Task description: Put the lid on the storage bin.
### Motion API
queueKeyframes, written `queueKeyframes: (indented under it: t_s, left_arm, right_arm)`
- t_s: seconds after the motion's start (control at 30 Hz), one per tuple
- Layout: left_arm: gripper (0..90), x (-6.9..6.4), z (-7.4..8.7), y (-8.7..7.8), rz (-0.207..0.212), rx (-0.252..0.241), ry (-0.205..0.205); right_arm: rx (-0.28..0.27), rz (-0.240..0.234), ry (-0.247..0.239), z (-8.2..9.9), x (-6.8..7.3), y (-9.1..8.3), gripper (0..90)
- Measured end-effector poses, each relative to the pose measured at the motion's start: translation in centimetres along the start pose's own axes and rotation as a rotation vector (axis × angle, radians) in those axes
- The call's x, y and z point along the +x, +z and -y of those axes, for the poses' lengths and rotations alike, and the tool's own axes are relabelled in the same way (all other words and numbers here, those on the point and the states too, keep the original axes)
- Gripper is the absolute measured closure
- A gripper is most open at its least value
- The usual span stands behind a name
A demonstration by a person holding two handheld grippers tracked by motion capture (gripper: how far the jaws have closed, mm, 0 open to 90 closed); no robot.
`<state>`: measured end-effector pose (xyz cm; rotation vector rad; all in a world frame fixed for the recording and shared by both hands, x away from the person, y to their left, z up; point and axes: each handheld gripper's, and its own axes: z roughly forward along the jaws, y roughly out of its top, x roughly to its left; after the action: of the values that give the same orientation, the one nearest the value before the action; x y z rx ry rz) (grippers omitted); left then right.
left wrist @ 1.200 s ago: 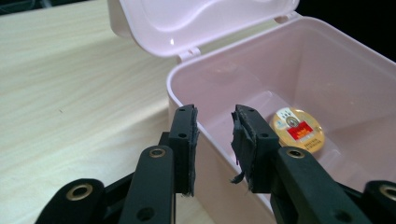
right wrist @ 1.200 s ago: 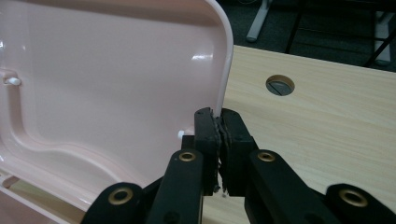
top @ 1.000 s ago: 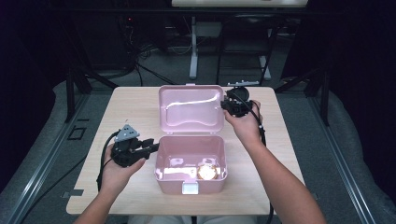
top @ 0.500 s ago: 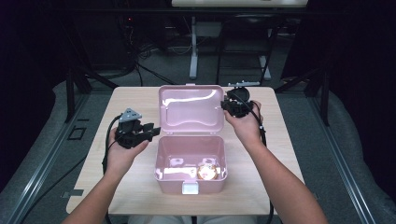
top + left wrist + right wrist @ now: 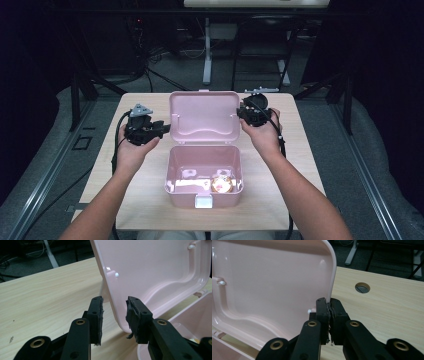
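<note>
pink lid [image 5: 204, 116] edge clamped in right gripper [image 5: 245, 113], left gripper [image 5: 166, 127] jaws apart astride its other edge, just closing

A laboratory or recording room is suggested rather than a home. A small pale wooden table [image 5: 125, 165] with a round cable hole [image 5: 362, 287] is set alone in a dark space, lit from above while the surroundings are left in shadow. Behind it, black metal frame posts [image 5: 77, 95] and the white leg of a stand [image 5: 206, 55] are seen, with loose cables [image 5: 150, 65] trailing over a grey carpeted floor [image 5: 350, 150]. Metal rails [image 5: 45, 170] are laid along the floor on both sides of the table. Dark equipment with a small red light [image 5: 138, 22] is placed at the back
</note>
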<state>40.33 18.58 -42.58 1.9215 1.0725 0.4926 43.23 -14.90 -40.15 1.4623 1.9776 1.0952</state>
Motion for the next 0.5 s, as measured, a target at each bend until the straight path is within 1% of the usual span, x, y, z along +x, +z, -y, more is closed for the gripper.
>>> queueKeyframes:
  t_s: [0.07, 0.17, 0.4, 0.5]
  left_arm:
    - [65.2, 0.1, -0.5, 0.1, -0.009, 0.008, 0.001]
    - [65.1, 0.3, -1.2, 0.2, -0.019, 0.004, -0.011]
    - [64.4, 0.5, -2.6, 0.5, -0.042, 0.007, -0.011]
    - [64.3, 0.6, -3.0, 0.6, -0.043, 0.004, -0.014]
  right_arm:
    - [0.0, 0.0, 0.0, 0.0, 0.0, -0.1, 86.6]
    - [-0.004, -0.001, 0.001, 0.0, 0.1, -0.1, 86.7]
    - [-0.009, -0.005, -0.005, 0.1, 0.1, -0.4, 86.6]
    - [-0.01, -0.006, -0.006, 0.1, 0.1, -0.4, 86.7]
